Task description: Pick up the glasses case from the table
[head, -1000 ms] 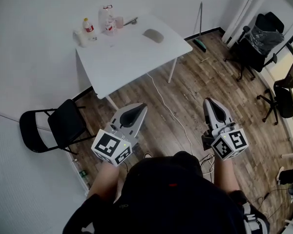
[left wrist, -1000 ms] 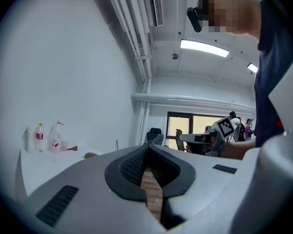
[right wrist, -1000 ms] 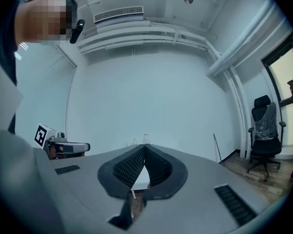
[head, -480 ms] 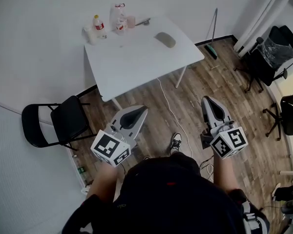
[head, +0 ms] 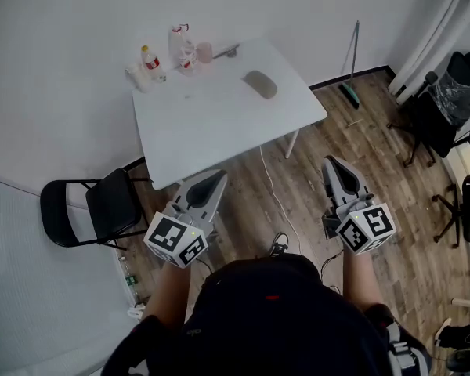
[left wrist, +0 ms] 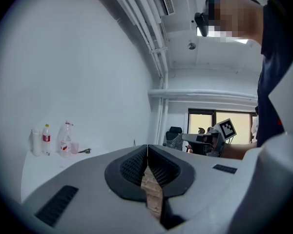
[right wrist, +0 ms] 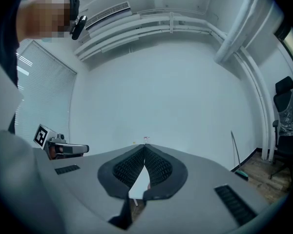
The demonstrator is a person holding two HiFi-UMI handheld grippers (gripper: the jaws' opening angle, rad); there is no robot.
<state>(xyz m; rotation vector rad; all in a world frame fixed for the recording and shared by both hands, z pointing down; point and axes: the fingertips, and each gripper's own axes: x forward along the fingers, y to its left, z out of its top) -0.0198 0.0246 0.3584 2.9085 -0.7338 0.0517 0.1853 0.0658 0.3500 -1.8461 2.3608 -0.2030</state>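
The grey oval glasses case (head: 260,84) lies on the white table (head: 219,120), toward its far right part. My left gripper (head: 218,176) is shut and empty, held level just short of the table's near edge. My right gripper (head: 330,163) is also shut and empty, over the wooden floor to the right of the table, well short of the case. In the left gripper view the left gripper (left wrist: 147,147) shows its jaws pressed together, with the right gripper (left wrist: 188,137) beyond. In the right gripper view the right gripper (right wrist: 145,148) has its jaws closed tip to tip.
Two bottles (head: 150,61), a pink cup (head: 204,52) and a small dark tool (head: 227,51) stand at the table's far edge by the wall. A black folding chair (head: 94,207) is at the left. A white cable (head: 274,190) runs over the floor; a broom (head: 351,61) and office chairs (head: 446,100) stand at right.
Both grippers and the person have moved forward toward the table; the table now lies closer, and the left gripper's tip is near its front edge. Both stay shut.
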